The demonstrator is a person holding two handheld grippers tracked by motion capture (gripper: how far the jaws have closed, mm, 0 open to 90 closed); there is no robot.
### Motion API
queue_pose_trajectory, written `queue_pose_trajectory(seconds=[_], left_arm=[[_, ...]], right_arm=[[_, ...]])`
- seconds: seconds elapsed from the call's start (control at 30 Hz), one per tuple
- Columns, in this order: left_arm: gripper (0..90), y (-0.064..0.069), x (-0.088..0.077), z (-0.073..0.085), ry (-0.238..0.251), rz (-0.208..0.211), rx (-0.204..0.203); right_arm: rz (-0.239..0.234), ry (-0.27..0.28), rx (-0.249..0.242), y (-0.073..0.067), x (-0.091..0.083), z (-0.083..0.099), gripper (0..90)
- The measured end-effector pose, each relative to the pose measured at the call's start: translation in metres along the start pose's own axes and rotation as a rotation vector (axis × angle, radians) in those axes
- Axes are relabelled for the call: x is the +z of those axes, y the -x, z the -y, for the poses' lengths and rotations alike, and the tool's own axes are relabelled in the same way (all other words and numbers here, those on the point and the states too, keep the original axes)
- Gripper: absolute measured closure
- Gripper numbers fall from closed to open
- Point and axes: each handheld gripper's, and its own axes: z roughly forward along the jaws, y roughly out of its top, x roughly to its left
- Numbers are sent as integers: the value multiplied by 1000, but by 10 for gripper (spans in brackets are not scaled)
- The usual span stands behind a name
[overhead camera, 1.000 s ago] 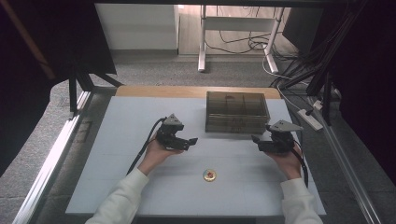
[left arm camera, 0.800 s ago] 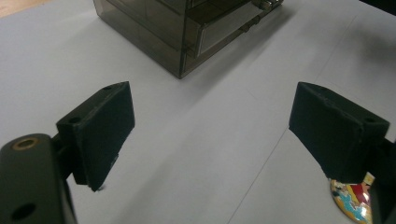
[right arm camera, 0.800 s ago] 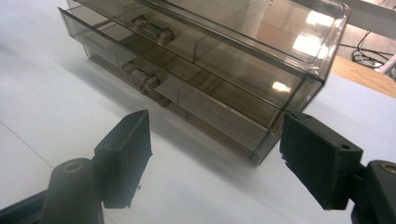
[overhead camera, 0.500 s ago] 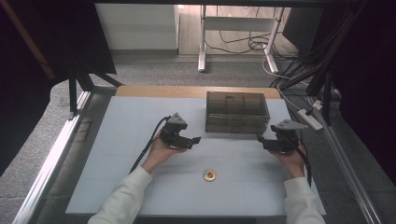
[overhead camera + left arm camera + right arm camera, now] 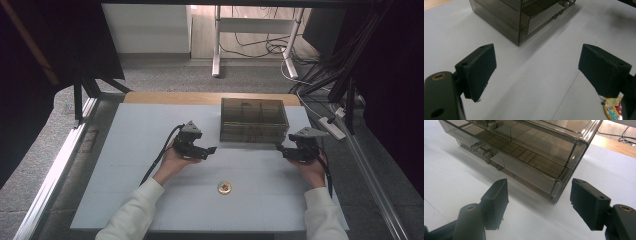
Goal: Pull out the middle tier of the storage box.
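A smoky clear plastic drawer box [image 5: 254, 119] stands at the back middle of the white table [image 5: 130, 130]. Its drawer fronts with small knobs [image 5: 486, 153] face the person. A small round badge [image 5: 224, 187] lies on the table near the front. My left gripper [image 5: 210, 151] hovers left of the box, open, jaws wide with nothing between them; the badge [image 5: 614, 109] peeks beside its right jaw and the box [image 5: 506, 15] is ahead. My right gripper [image 5: 280, 150] is open near the box's front right corner [image 5: 564, 177], jaws empty.
The table's wooden back edge [image 5: 200, 97] runs behind the box. Metal rails [image 5: 50, 180] flank the table. Cables and a power strip [image 5: 332, 126] lie on the floor to the right. A desk frame [image 5: 216, 45] stands beyond.
Both grippers shifted slightly: the left one moved a little right and forward, the right one moved left toward the box's corner. The box and badge stayed put.
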Motion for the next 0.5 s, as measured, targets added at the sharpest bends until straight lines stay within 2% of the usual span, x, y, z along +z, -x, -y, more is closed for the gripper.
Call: queue_pose_trajectory(seconds=[0.4, 0.5], left_arm=[[140, 1, 1, 1, -6, -6, 3], [142, 2, 2, 1, -5, -6, 4]], right_arm=[[-21, -3, 3, 4, 6, 2, 413], [-13, -5, 1, 4, 6, 2, 431]])
